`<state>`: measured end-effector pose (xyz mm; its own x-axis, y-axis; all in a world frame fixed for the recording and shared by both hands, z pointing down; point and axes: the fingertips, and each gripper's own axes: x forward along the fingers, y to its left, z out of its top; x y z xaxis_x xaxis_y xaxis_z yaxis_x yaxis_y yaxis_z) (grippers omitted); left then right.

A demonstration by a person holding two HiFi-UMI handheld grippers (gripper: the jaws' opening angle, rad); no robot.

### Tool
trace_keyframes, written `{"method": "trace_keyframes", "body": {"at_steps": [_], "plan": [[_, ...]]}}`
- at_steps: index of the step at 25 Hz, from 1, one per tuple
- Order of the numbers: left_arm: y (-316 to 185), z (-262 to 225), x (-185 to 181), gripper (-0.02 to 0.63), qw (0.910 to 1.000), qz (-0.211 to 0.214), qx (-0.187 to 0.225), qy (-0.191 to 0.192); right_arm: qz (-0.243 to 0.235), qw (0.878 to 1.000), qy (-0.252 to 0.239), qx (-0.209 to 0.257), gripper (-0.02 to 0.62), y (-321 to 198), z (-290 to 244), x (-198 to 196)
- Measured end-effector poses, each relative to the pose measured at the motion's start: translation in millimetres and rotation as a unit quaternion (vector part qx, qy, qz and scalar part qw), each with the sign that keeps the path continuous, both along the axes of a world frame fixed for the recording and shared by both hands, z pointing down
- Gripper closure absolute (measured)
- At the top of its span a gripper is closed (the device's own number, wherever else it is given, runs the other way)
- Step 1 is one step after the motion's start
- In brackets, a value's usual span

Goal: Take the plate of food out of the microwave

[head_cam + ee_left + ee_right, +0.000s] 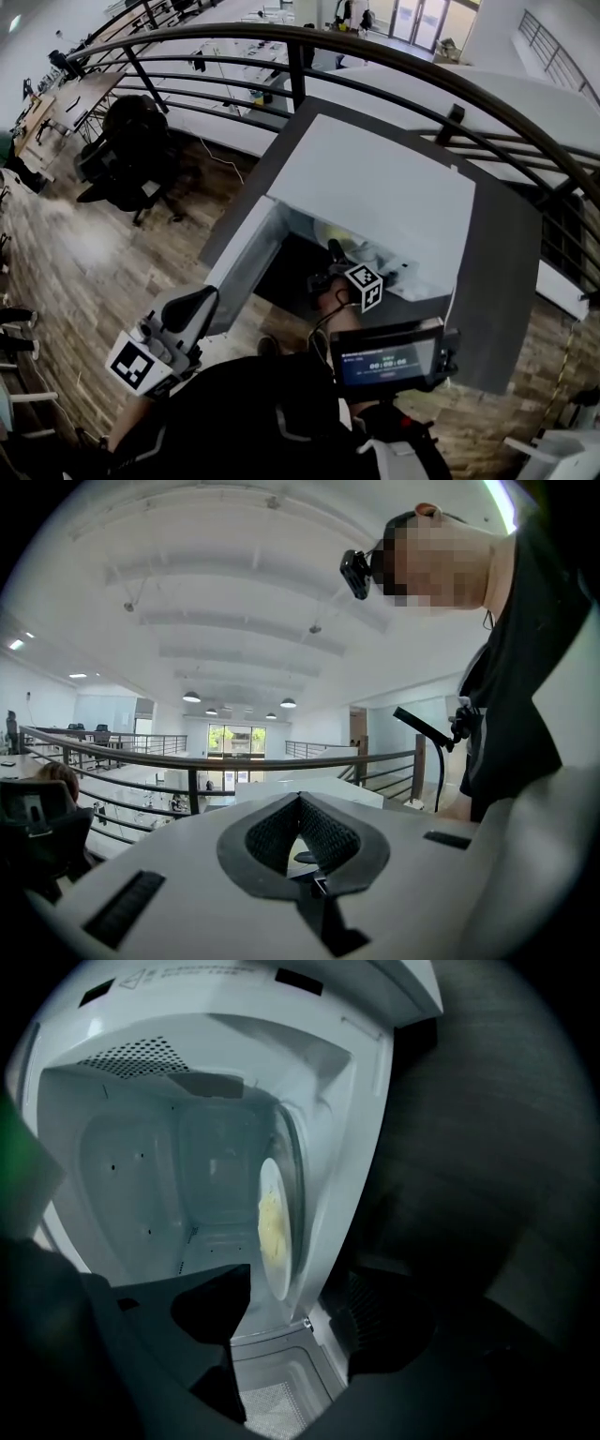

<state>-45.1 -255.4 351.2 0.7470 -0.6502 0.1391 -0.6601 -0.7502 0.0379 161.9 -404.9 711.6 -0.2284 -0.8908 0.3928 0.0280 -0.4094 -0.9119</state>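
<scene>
Plate (274, 1227) of food inside opened microwave (375, 187), at 12 o'clock from wide-open, empty right gripper (291, 1312); left gripper (300, 799) pinched closed on nothing, off at 8 o'clock. Grasp and removal yet to come.

White plate (279, 1277), yellow food (271, 1227), inside open microwave (375, 187)

Dark grey worktop (511, 281) set hard against a curved black metal railing (281, 33). Beyond the rail, wood-plank floor (84, 262) with a black office chair (131, 145) near a brown desk (80, 98). Long white tables (225, 66) further back. White beamed ceiling, round pendant lights (191, 697); glazed doors (231, 740) at the far end
</scene>
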Motion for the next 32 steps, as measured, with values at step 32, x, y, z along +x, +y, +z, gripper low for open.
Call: {"method": "trace_keyframes", "body": {"at_steps": [32], "plan": [[7.0,15.9,-15.1,0.603,0.9994,-0.015,-0.031,0.008,0.084,0.996,-0.034,0.01,0.45,6.4,7.5,19.7]]}}
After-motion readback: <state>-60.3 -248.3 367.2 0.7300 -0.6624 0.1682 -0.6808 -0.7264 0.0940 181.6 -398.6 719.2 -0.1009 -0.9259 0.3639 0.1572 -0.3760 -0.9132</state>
